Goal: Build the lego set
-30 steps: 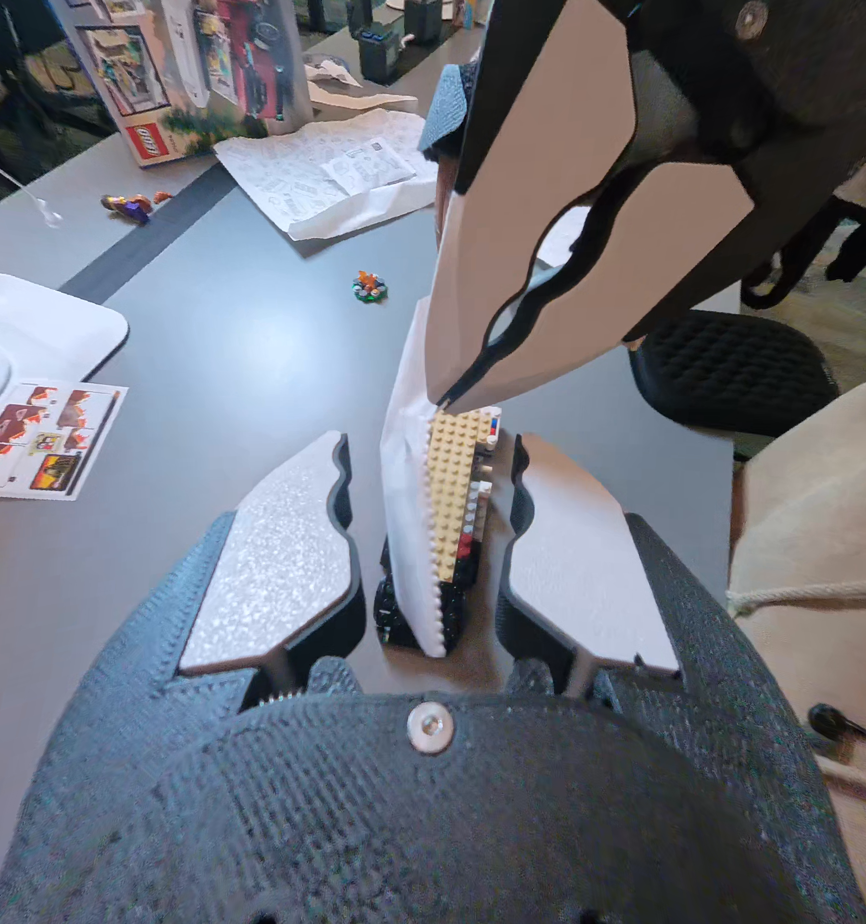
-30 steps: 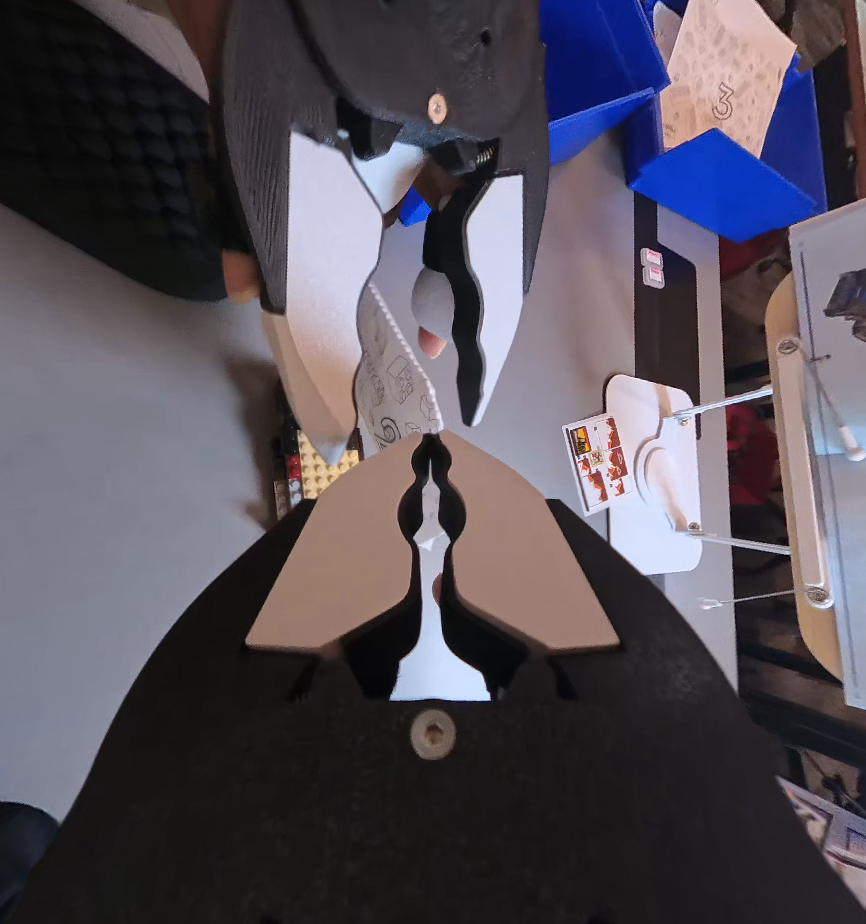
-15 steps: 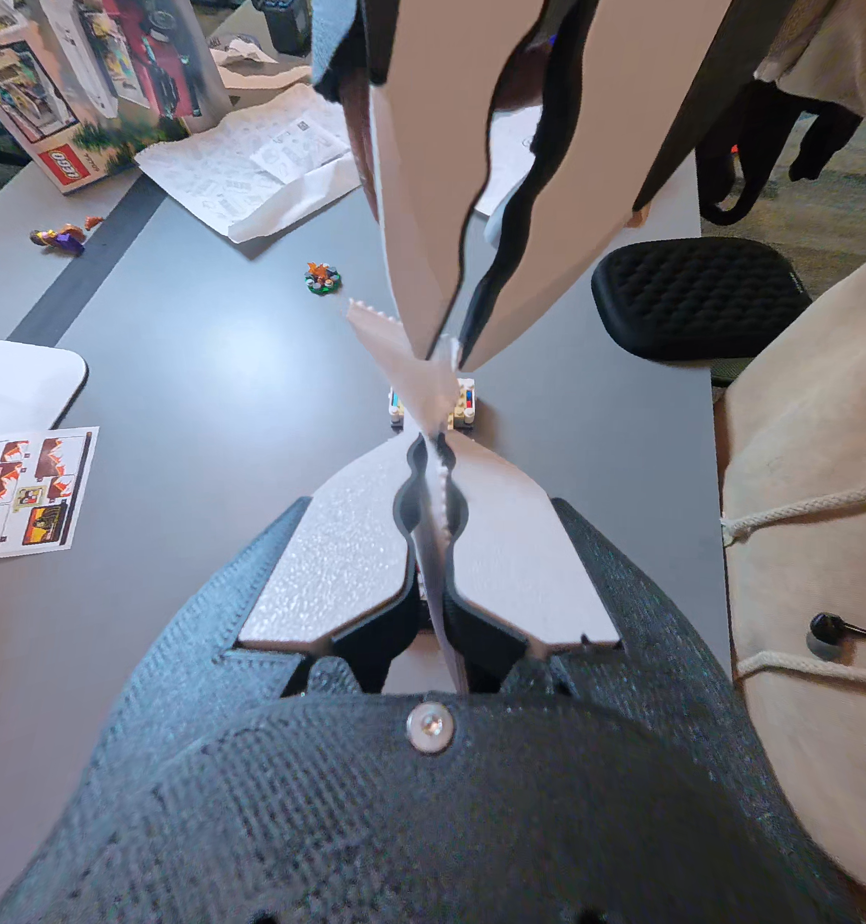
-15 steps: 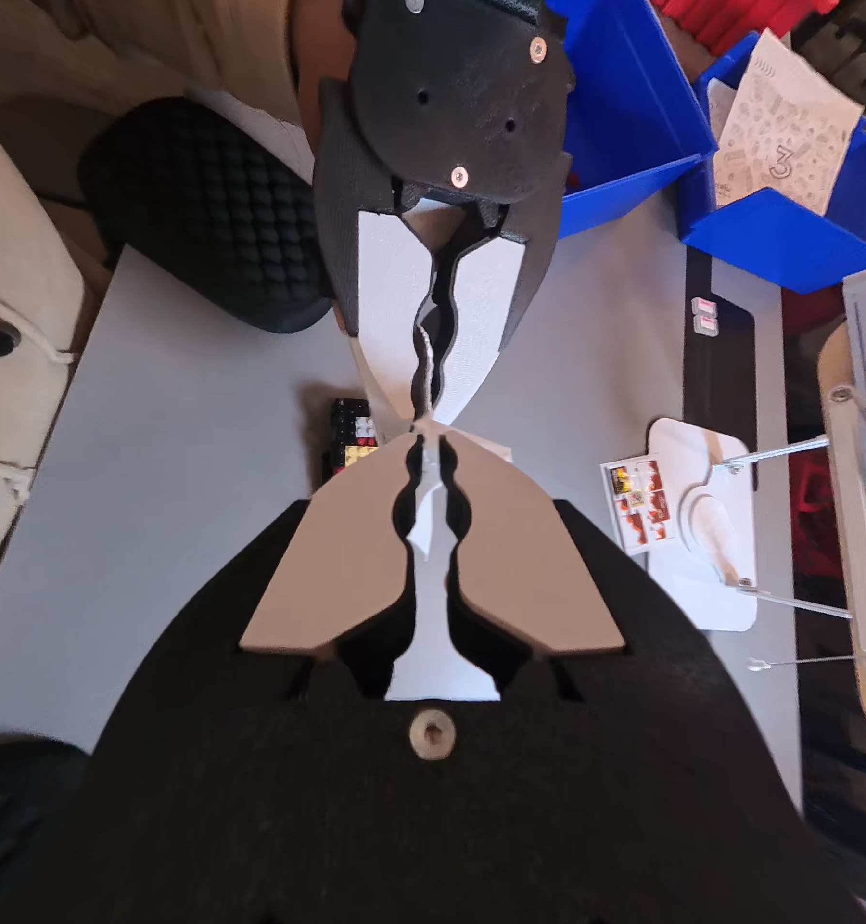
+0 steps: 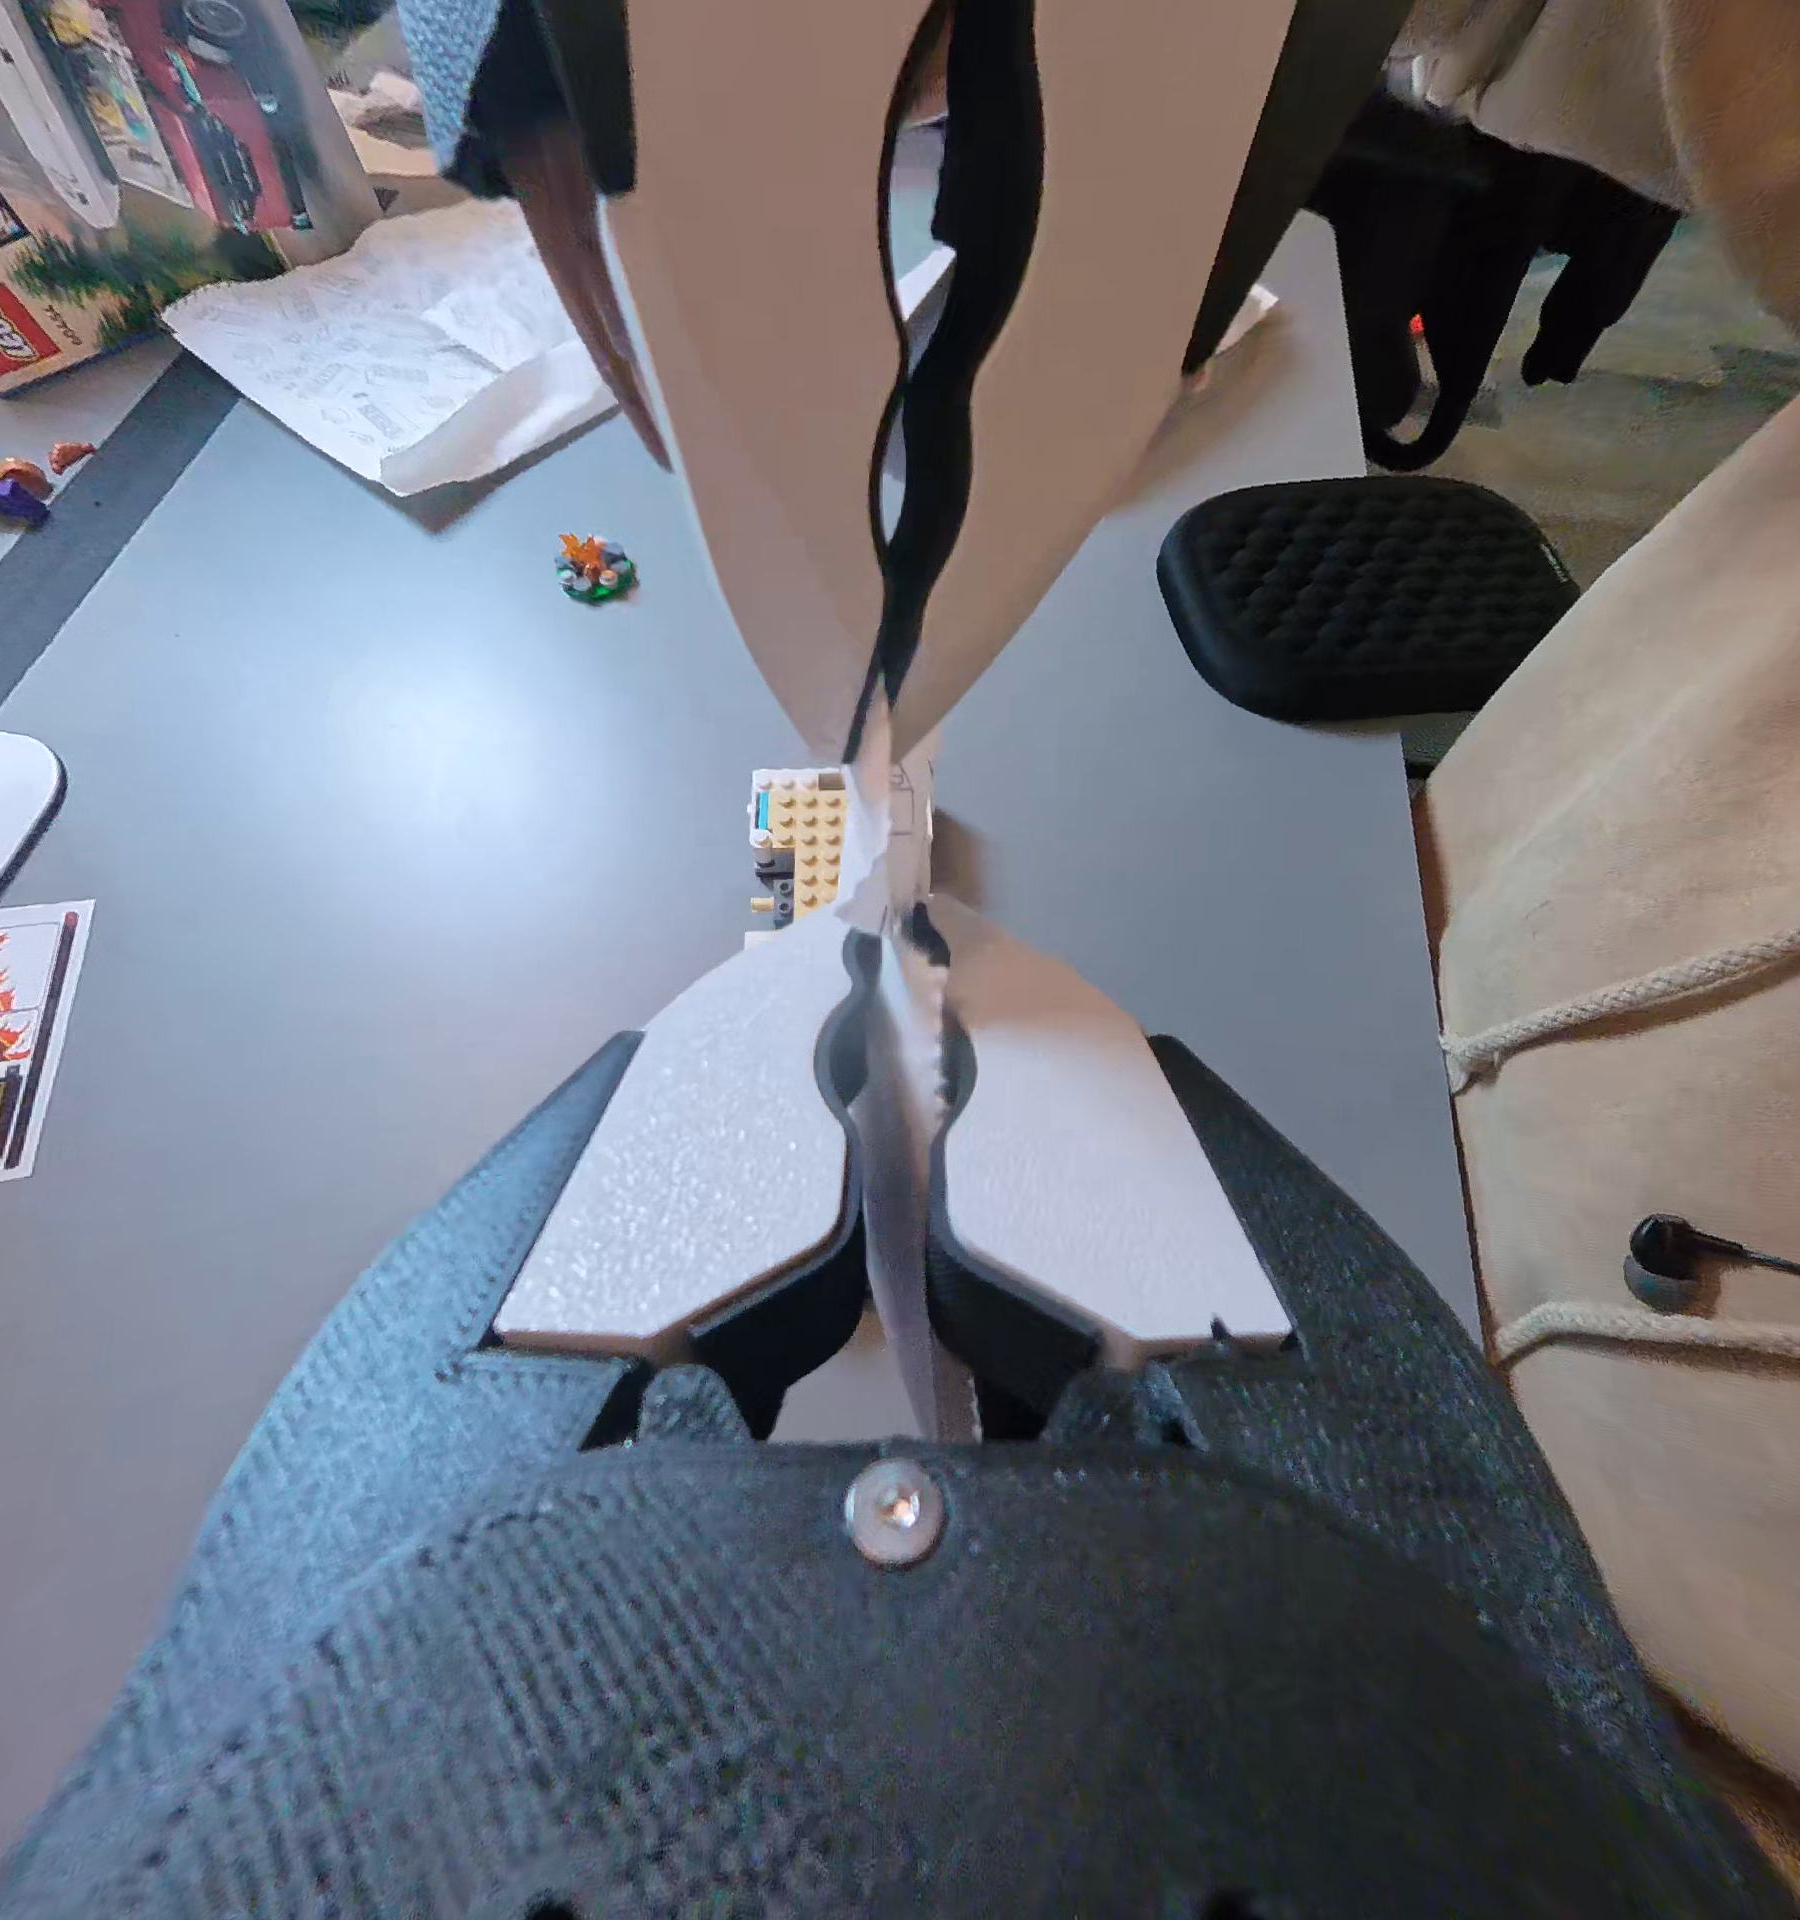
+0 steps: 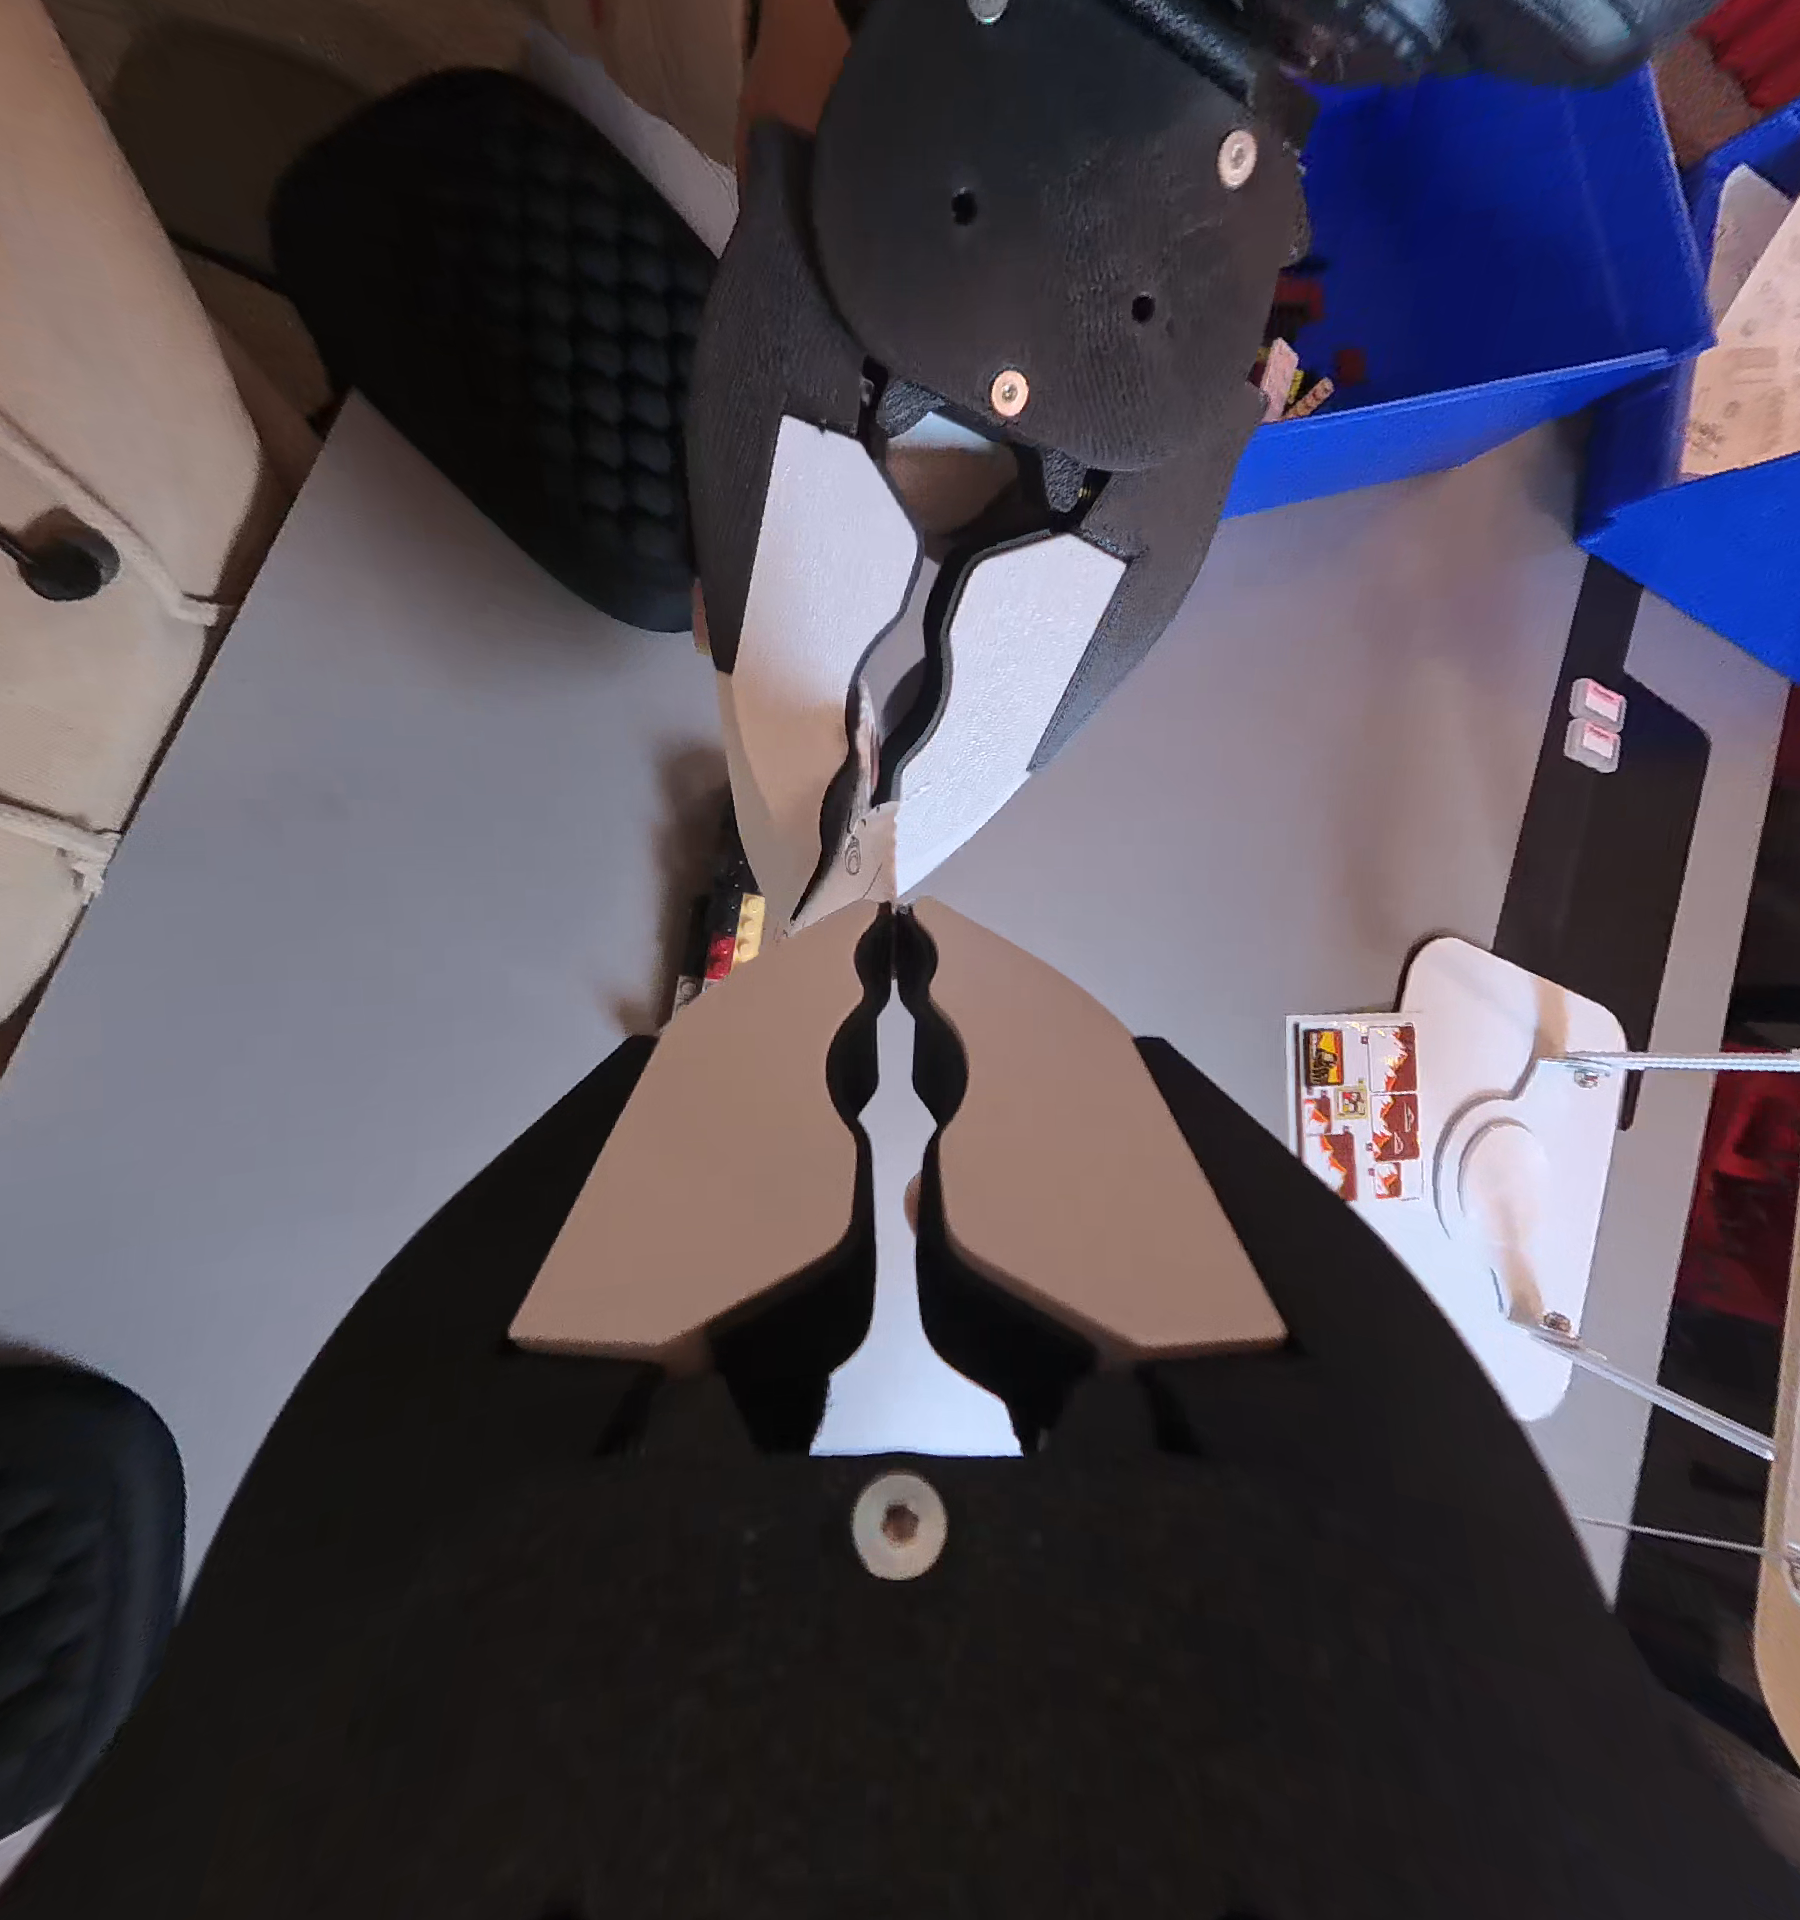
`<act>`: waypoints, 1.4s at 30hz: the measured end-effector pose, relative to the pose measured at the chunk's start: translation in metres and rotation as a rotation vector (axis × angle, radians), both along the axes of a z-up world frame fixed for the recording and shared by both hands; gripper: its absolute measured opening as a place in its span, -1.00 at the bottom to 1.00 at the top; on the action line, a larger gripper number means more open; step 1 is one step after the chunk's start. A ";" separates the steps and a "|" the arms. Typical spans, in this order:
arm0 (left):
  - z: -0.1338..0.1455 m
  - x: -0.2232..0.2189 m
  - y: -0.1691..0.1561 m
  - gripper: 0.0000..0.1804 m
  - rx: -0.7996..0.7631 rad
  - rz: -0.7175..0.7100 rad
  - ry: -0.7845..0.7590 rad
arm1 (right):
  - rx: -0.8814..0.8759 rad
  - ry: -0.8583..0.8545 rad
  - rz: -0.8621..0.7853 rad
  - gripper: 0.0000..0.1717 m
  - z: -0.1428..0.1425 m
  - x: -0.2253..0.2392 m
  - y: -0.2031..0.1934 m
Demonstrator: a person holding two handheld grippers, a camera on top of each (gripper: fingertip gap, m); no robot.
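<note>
Both grippers, left gripper (image 5: pixel 891 925) and right gripper (image 6: pixel 891 906), are clenched tip to tip on one white paper bag (image 5: pixel 875 852). It hides the right half of the brick model (image 5: pixel 797 842) on the bench (image 5: pixel 356 831), at twelve o'clock from the left gripper.

A grey table (image 5: pixel 376 790) with a dark strip (image 5: pixel 75 540) catches soft light; a black padded chair (image 5: pixel 1363 592) stands beside it.
</note>
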State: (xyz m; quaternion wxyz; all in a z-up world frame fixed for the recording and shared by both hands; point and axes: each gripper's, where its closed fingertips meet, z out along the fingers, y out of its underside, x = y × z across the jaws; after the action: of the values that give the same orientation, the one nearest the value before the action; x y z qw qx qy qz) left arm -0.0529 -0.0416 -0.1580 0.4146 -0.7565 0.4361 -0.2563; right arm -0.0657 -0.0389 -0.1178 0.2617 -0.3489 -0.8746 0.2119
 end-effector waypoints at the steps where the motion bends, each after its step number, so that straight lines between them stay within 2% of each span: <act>1: 0.002 0.000 0.000 -0.87 0.006 0.001 -0.021 | -0.012 -0.007 -0.004 -1.00 0.001 -0.001 -0.001; 3: 0.005 0.000 0.001 -0.73 0.017 0.011 -0.047 | -0.012 -0.016 -0.014 -1.00 0.002 -0.002 0.000; 5: 0.007 0.001 0.001 -0.69 0.038 0.007 -0.055 | -0.010 -0.024 -0.032 -1.00 0.005 -0.005 0.002; 6: 0.009 0.001 0.002 -0.71 0.057 0.012 -0.052 | -0.011 -0.026 -0.036 -1.00 0.008 -0.005 0.002; 8: 0.013 -0.002 0.009 -0.89 0.117 0.047 -0.049 | -0.035 -0.018 -0.028 -1.00 0.014 -0.006 -0.001; 10: 0.022 0.000 0.009 -0.95 0.157 0.038 -0.101 | -0.033 0.020 -0.037 -1.00 0.023 -0.010 -0.002; 15: 0.049 0.000 0.009 -0.98 0.218 0.034 -0.323 | -0.064 0.120 -0.068 -0.94 0.046 -0.019 -0.001; 18: 0.050 0.002 0.009 -0.99 0.236 0.034 -0.326 | -0.074 0.067 -0.065 -0.87 0.043 -0.020 -0.002; 21: 0.047 0.000 0.010 -1.00 0.244 0.039 -0.296 | -0.080 0.035 -0.025 -0.99 0.040 -0.020 -0.008; 25: 0.054 -0.005 0.002 -0.99 0.201 0.003 -0.410 | -0.056 0.137 0.002 -1.00 0.047 -0.021 -0.011; 28: 0.066 -0.010 -0.002 -0.99 0.175 -0.016 -0.533 | -0.149 0.199 -0.036 -1.00 0.051 -0.019 -0.008; 33: 0.074 -0.014 0.002 -0.99 0.219 0.005 -0.572 | -0.237 0.238 -0.087 -1.00 0.056 -0.011 -0.001; 42: 0.073 -0.012 0.008 -0.99 0.306 0.044 -0.514 | -0.514 0.215 -0.198 -1.00 0.056 -0.002 0.011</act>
State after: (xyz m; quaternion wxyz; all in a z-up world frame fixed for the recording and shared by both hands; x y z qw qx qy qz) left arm -0.0654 -0.0339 -0.0848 0.6260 -0.6048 0.3338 -0.3618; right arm -0.0681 -0.0275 -0.0620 0.2754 -0.4629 -0.7212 0.4357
